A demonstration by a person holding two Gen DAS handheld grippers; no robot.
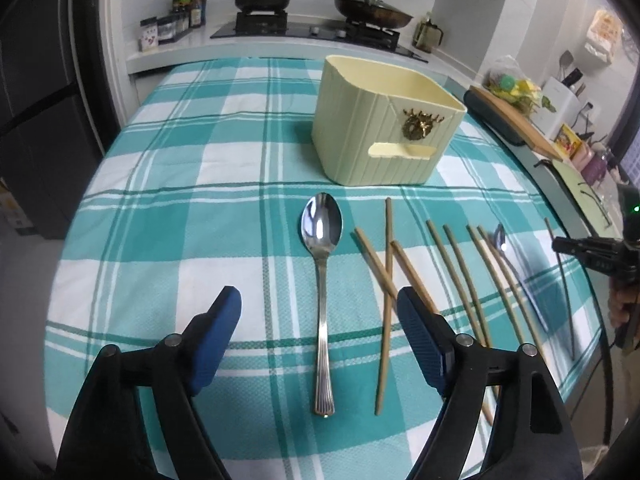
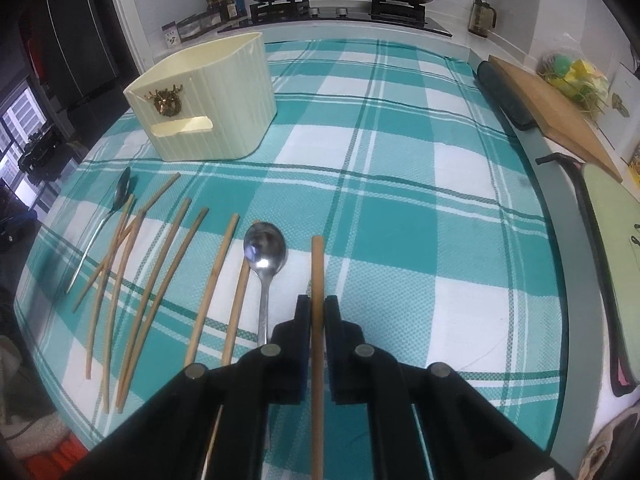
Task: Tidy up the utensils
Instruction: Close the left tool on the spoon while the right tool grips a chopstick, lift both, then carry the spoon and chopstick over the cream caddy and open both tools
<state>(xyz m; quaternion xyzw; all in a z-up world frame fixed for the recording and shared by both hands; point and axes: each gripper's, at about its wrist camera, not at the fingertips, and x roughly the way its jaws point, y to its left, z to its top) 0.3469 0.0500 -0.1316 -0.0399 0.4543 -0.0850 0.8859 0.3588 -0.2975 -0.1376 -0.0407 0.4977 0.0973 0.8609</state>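
From the left wrist, the left gripper [image 1: 318, 300] has its ribbed blue fingers spread wide over the shiny metal spoon [image 1: 321, 280], not touching it. The spoon lies flat on the checked cloth [image 1: 180, 200], in front of the ribbed cream box [image 1: 380, 128]; thin wooden chopsticks [image 1: 456, 272] lie beside it, partly hidden by one finger.

From the right wrist, the right gripper [image 2: 316, 304] points steeply down, pinching one round chopstick [image 2: 317, 264], whose lower end is cut off by the frame.

Table in teal checked cloth [image 1: 180, 168] carries cream holder [image 1: 384, 128], two spoons [image 1: 322, 264], scattered chopsticks [image 1: 460, 280].
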